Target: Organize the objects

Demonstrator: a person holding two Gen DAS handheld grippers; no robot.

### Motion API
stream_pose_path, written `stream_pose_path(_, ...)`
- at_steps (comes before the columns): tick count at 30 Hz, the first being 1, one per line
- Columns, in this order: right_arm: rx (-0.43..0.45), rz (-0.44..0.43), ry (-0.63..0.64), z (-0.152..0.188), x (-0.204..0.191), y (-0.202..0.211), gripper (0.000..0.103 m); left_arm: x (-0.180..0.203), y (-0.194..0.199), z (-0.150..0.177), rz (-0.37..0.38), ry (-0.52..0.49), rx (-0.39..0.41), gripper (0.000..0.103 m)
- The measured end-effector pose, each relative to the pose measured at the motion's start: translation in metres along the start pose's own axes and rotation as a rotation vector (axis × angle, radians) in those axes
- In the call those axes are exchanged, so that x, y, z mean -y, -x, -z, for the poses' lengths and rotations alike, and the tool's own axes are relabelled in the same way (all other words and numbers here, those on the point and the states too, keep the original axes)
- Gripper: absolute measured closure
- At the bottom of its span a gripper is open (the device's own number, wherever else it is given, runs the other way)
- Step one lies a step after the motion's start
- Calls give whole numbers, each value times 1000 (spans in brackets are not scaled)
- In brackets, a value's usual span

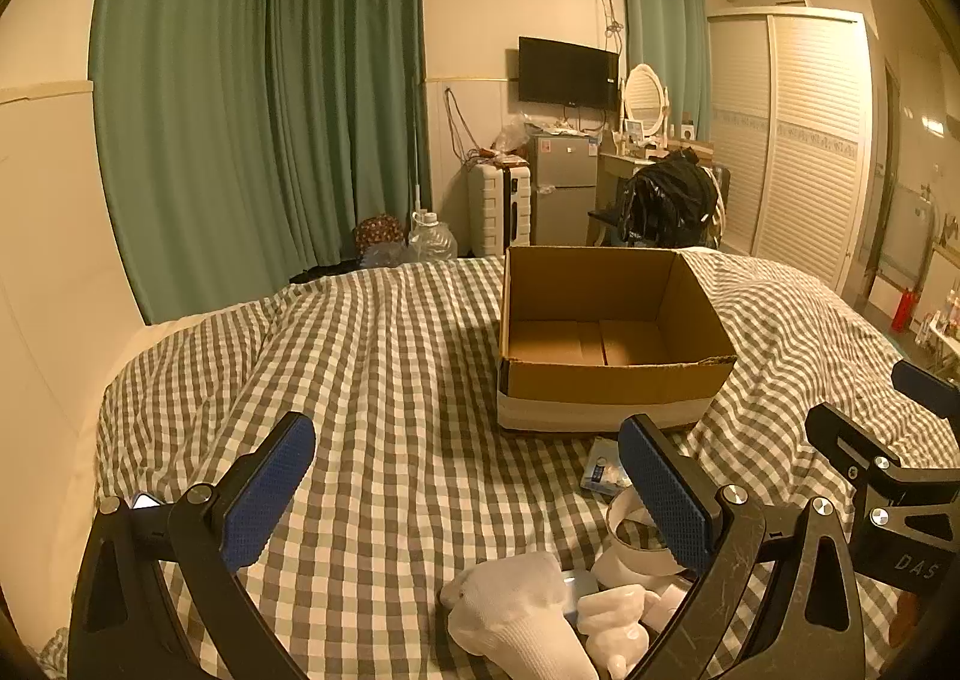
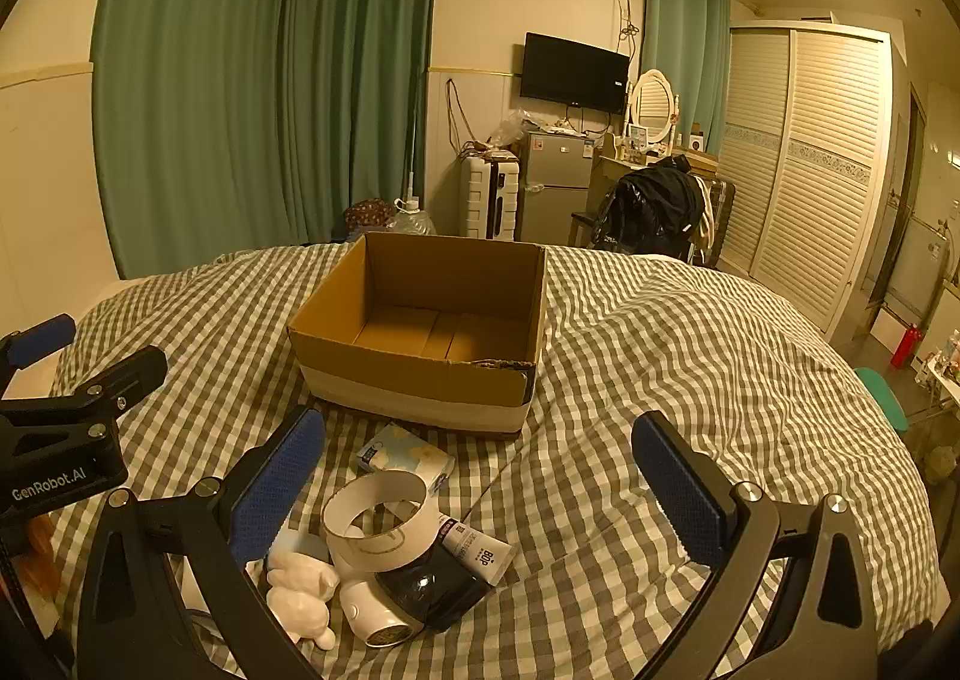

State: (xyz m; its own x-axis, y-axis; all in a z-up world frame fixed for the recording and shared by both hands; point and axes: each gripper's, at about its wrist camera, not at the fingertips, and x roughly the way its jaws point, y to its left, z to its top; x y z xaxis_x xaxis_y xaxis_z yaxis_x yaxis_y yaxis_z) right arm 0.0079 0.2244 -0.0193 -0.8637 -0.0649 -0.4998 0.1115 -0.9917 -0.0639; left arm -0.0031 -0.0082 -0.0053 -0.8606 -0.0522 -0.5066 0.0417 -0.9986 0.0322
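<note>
An open, empty cardboard box [image 1: 606, 380] [image 2: 420, 374] stands on the checked bed cover. In front of it lies a small pile: a tissue pack [image 2: 405, 455] [image 1: 600, 470], a white tape ring [image 2: 384, 521] [image 1: 630, 542], a white tube [image 2: 477, 548], a dark device with a white end [image 2: 414, 590], a white figurine [image 2: 303, 599] [image 1: 618, 620] and a white sock [image 1: 510, 614]. My left gripper [image 1: 468, 500] is open and empty, left of the pile. My right gripper [image 2: 480, 491] is open and empty, above the pile.
The checked bed cover [image 1: 390, 380] [image 2: 690, 380] spreads around the box. Beyond the bed stand green curtains [image 1: 258, 98], a suitcase [image 1: 498, 206], a small fridge [image 1: 564, 188], a chair with dark clothes [image 1: 666, 200] and a wardrobe [image 1: 804, 140].
</note>
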Motion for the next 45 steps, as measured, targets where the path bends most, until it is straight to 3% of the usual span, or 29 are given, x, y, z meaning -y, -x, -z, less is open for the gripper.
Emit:
stream_pose_path(30, -10, -32, 3, 1, -2, 2, 0, 3, 7, 2, 11, -9, -10, 0)
stream_pose_path(45, -16, -69, 19, 9, 2, 29, 0, 5, 11, 23, 23, -16, -105, 0)
